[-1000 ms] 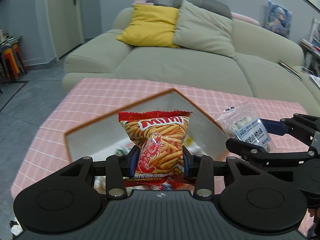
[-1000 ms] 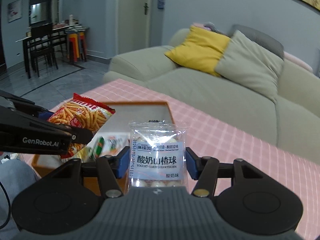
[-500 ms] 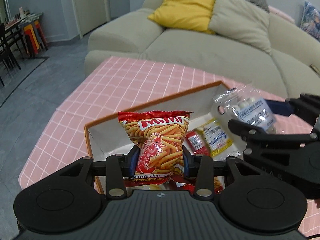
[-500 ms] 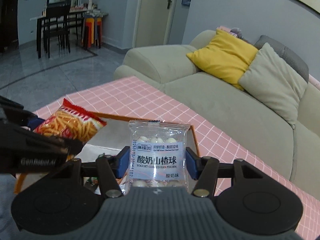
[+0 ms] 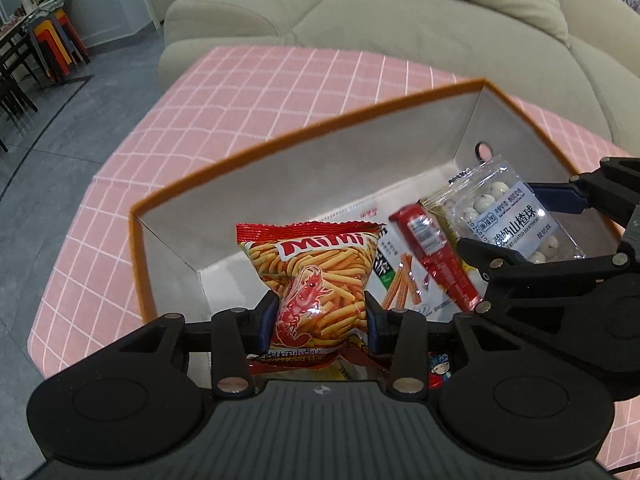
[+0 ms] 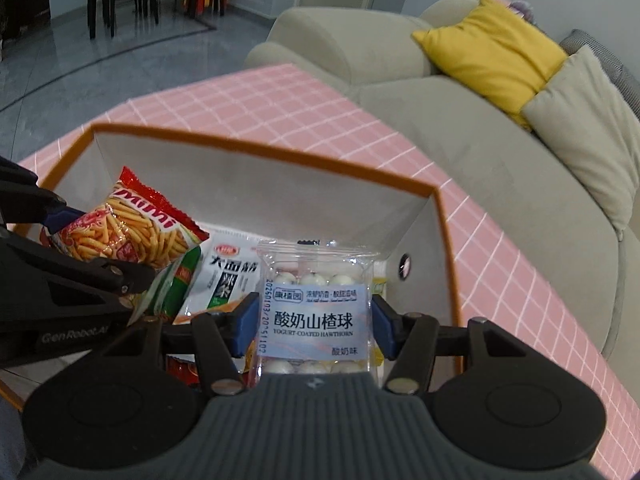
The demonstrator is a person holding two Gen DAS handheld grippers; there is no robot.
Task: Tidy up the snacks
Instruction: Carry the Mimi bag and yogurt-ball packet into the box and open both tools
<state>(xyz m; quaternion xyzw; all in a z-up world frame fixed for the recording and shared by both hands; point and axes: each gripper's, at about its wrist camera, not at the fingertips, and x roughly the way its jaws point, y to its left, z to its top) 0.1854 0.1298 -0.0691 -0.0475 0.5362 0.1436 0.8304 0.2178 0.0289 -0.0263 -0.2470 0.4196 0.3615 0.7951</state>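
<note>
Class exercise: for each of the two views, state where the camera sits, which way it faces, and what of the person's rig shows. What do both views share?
Left wrist: on the left gripper, facing down into the box; it holds the Mimi bag; right gripper at the right edge.
Right wrist: on the right gripper, facing down into the box; it holds the hawthorn bag; left gripper at the left edge.
Shared: box, both bags, sofa.

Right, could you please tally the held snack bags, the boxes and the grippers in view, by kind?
Held bags: 2 (Mimi bag, hawthorn bag)
Boxes: 1 (box)
Grippers: 2 (left gripper, right gripper)
Total: 5
</note>
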